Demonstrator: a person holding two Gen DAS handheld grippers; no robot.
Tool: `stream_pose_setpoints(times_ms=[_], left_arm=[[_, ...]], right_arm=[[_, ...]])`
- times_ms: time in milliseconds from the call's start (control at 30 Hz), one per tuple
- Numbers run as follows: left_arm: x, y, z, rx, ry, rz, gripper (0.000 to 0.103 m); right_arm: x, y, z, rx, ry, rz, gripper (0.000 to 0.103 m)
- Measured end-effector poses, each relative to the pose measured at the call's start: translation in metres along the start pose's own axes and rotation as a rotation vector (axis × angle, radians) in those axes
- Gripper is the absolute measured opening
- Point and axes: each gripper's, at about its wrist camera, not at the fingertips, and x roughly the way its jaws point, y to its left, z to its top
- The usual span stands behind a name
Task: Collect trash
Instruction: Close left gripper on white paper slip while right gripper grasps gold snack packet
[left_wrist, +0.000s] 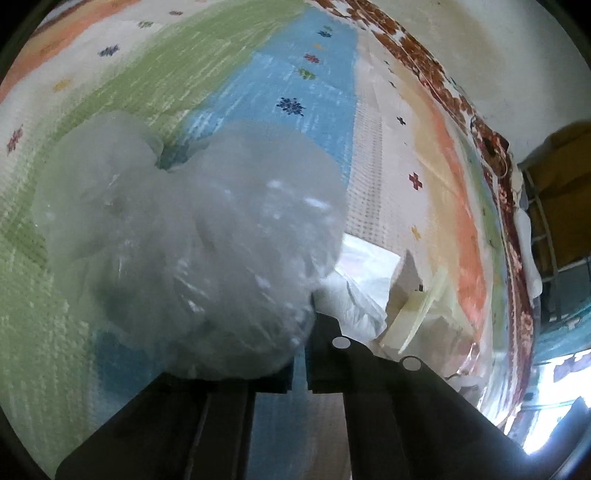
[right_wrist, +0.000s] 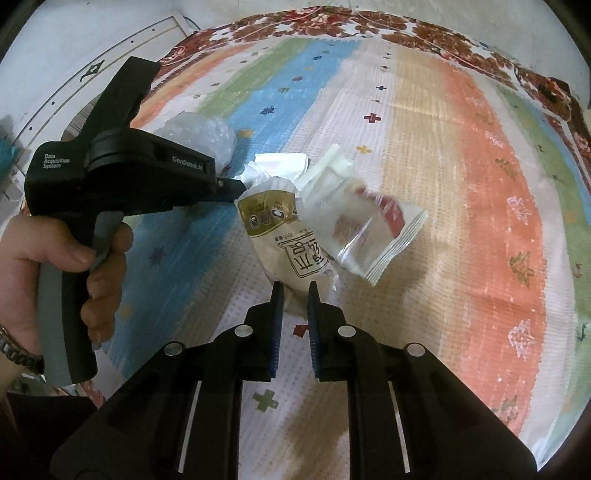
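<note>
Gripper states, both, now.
Left gripper: shut, tips at the white wrapper; whether it is pinched cannot be told.
Right gripper: shut on the beige snack bag.

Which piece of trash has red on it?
The clear wrapper lying to the right of the beige packet. It has a red patch near its top; the beige packet has gold and black print, and the crumpled clear bag is plain.

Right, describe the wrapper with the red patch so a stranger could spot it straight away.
Start at the striped, colourful rug and find the small heap of trash near its middle. The wrapper lies at the heap's right edge, beside the beige packet that the right tongs pinch. It alone is clear plastic with a red patch and a crimped end.
</note>
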Motion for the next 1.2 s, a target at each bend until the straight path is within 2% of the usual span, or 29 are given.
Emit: stream_pose_setpoints(times_ms=[300, 533, 733, 1033, 1200], left_arm=[[-0.039, -0.016, -0.012, 0.044, -0.036, 0.002, 0.003], [-0.085, -0.030, -0.027, 0.108, -0.082, 0.016, 0.003], [-0.119, -0.032, -0.047, 0.136, -0.089, 0.025, 0.003], [-0.174, -0.025, -0.079, 0.134, -0.123, -0.041, 0.003], [-0.205, -0.023, -0.100, 0.135, -0.182, -0.031, 0.003]], right_arm=[[-0.021, 0.009, 0.000, -0.024, -0.013, -0.019, 0.011], [-0.044, 0.021, 0.001, -0.039, -0.037, -0.032, 0.011], [-0.062, 0.033, -0.005, -0.034, -0.033, -0.007, 0.011], [-0.105, 0.050, -0.018, -0.027, -0.090, -0.002, 0.011], [-0.119, 0.061, -0.030, -0.026, -0.071, -0.002, 0.011]])
